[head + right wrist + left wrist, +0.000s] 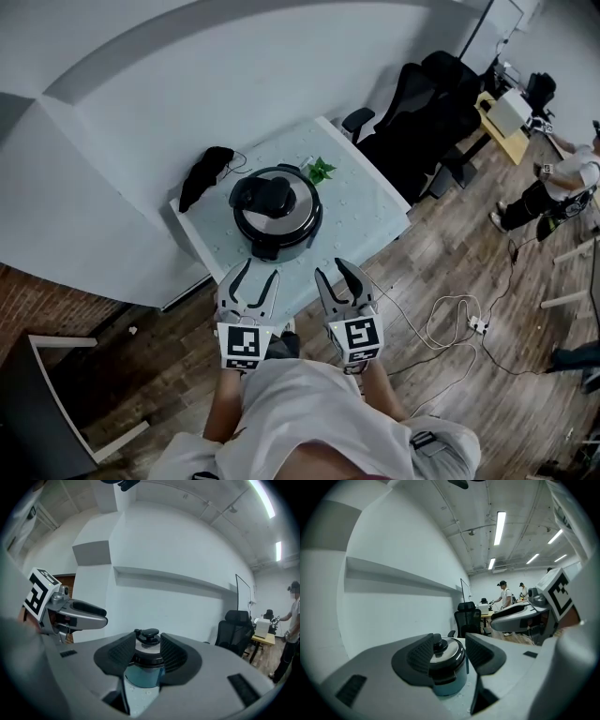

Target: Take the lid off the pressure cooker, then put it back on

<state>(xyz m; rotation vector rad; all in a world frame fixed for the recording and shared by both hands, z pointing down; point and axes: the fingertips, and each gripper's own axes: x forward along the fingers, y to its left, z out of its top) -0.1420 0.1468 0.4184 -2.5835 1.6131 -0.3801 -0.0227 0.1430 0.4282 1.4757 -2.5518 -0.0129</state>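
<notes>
A round pressure cooker (277, 214) stands on a pale table (370, 211), its steel lid with a black handle on top. Both grippers hover side by side at the table's near edge, short of the cooker and pointing at it. My left gripper (255, 272) has its jaws a small way apart with nothing between them, and the cooker (447, 667) shows far off through the gap. My right gripper (335, 270) stands the same way, empty, with the cooker (145, 665) visible beyond its pads. Each gripper view shows the other gripper alongside.
A black bundle (206, 173) and a small green plant (321, 170) lie on the table behind the cooker. Black office chairs (422, 103) stand to the right. Cables and a power strip (473, 325) lie on the wood floor. A person (562, 183) crouches far right.
</notes>
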